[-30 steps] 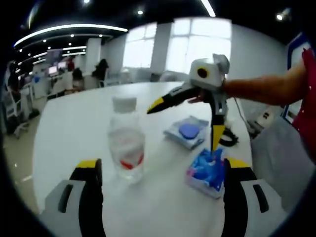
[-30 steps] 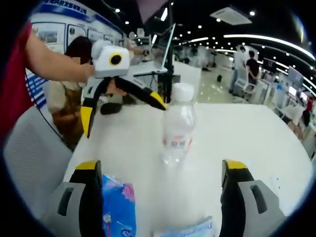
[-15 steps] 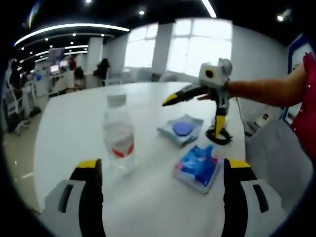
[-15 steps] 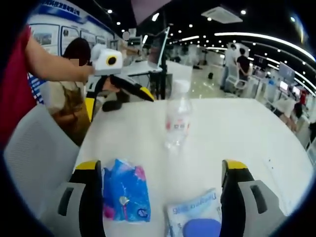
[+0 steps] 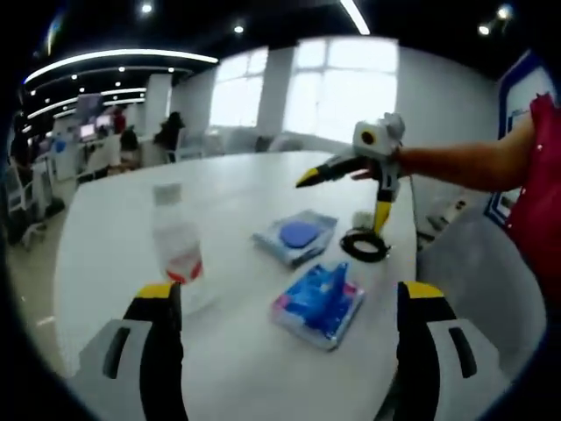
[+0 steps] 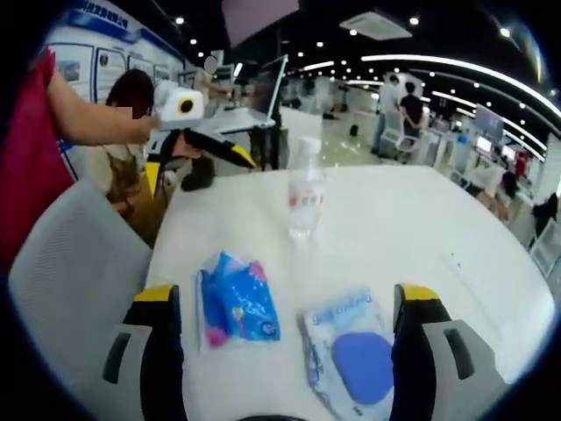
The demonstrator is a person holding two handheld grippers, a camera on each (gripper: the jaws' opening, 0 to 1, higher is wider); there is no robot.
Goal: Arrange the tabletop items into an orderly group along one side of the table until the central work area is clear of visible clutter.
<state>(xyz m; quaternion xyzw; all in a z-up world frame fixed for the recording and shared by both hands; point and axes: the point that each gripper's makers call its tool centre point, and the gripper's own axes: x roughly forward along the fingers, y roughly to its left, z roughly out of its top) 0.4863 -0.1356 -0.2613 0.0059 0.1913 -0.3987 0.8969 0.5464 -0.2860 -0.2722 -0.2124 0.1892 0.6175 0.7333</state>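
Jaws of both the left gripper (image 5: 280, 307) and right gripper (image 6: 280, 307) stand wide apart, holding nothing. On the white table (image 6: 394, 228) stand a water bottle (image 6: 303, 200), with a blue packet (image 6: 237, 300) and a wipes pack (image 6: 358, 358) lying nearer; a black ring (image 5: 365, 246) lies beyond.

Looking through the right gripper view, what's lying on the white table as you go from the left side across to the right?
Blue tissue pack → clear water bottle, standing farther back → wipes pack with a blue round lid.
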